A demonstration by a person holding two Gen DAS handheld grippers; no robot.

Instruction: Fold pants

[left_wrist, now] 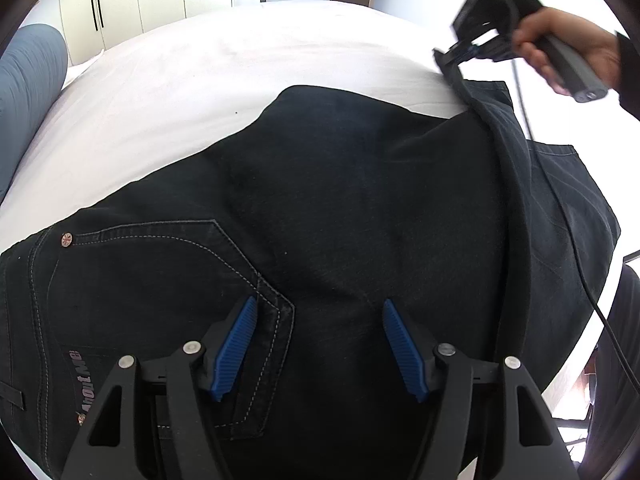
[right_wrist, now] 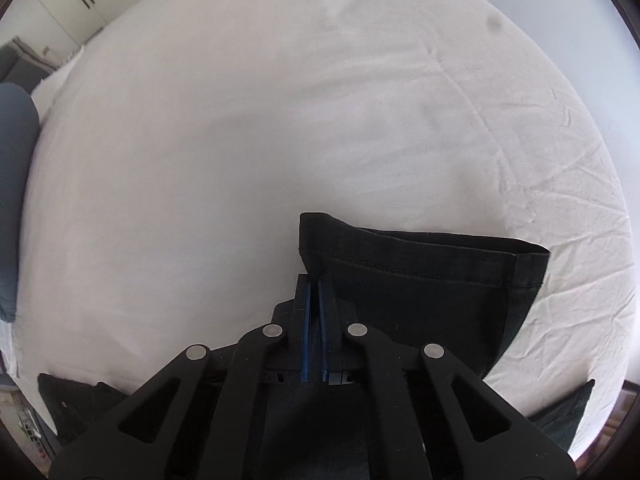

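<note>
The dark navy denim pants (left_wrist: 360, 208) are matt woven cloth with pale topstitching and a small shiny metal rivet (left_wrist: 66, 239) at the pocket corner. Under them, the white cotton bed sheet (right_wrist: 280, 120) looks matt and creased. Above the pants, the left gripper (left_wrist: 316, 344) has ribbed blue rubbery pads (left_wrist: 236, 348) on matt black plastic arms with bright metal pins.
</note>
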